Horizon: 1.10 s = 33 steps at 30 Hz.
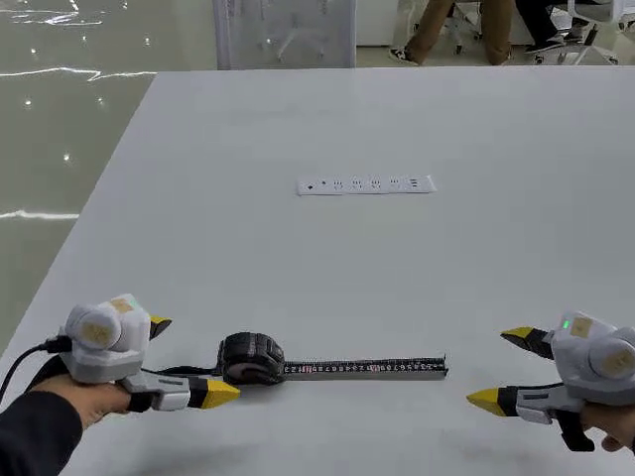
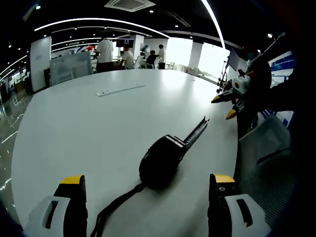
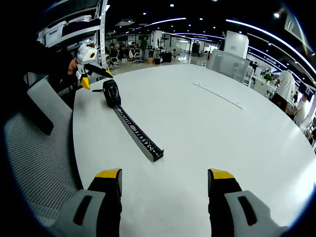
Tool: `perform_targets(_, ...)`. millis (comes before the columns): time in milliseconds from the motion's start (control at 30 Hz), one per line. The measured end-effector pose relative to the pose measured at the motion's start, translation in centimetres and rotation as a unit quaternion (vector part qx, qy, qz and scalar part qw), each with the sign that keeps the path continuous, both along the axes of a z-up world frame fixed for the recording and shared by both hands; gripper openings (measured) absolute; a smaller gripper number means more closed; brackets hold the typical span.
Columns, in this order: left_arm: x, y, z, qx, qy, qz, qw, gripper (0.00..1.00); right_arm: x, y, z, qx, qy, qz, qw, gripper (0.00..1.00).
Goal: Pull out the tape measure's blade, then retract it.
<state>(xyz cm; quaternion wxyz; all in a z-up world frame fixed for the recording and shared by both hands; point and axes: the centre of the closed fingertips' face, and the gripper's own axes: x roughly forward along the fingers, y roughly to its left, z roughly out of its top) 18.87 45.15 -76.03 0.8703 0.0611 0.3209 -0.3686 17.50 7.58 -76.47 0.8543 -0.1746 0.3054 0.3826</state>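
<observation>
While left claw (image 1: 193, 359) and right claw (image 1: 499, 367) gape empty, tape measure (image 1: 250, 359) (blade (image 1: 367, 368) out) lies between, power strip (image 1: 365, 184) beyond.

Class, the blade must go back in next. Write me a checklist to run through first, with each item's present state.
1. Blade out, flat on the table: ok.
2. Case gripped by left tongs: not ok; they are open, not closed on it.
3. Right tongs open and apart from the blade: ok.
4. Nothing lying on the blade; power strip far off: ok.
5. Blade lock released: cannot tell.
</observation>
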Motion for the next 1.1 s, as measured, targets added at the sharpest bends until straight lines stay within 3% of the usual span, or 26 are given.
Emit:
perform_targets(100, -1.5, 0.6, 0.4, -0.006, -0.019, 0.014, 0.9997, 1.0, -1.0, -0.6, 0.5, 0.012, -0.007, -0.016, 0.9998, 0.72)
perform_targets(233, -2.6, 2.9, 0.7, -0.015, -0.017, 0.054, 0.9983, 1.0, -2.5, -1.9, 0.8, 0.006, -0.012, -0.035, 0.9993, 0.77)
perform_targets(467, -4.3, 5.2, 2.2, -0.015, -0.029, 0.075, 0.9966, 1.0, -4.3, -3.6, 1.5, 0.019, -0.02, -0.075, 0.9968, 0.94)
perform_targets(633, -4.6, 5.7, 2.6, -0.018, -0.041, 0.084, 0.9954, 1.0, -5.6, -3.8, 1.1, 0.015, -0.02, -0.072, 0.9971, 1.0)
perform_targets(800, -4.6, 5.7, 2.2, -0.015, -0.034, 0.09, 0.9952, 1.0, -6.4, -3.6, 1.0, 0.025, -0.014, -0.077, 0.9966, 1.0)
perform_targets(900, -4.6, 5.4, 2.3, -0.009, -0.04, 0.085, 0.9956, 1.0, -6.4, -3.6, 1.2, 0.022, -0.016, -0.077, 0.9967, 1.0)
perform_targets(1100, -4.8, 5.5, 2.1, -0.012, -0.033, 0.09, 0.9953, 1.0, -6.5, -4.2, 1.5, 0.008, -0.017, -0.069, 0.9975, 1.0)
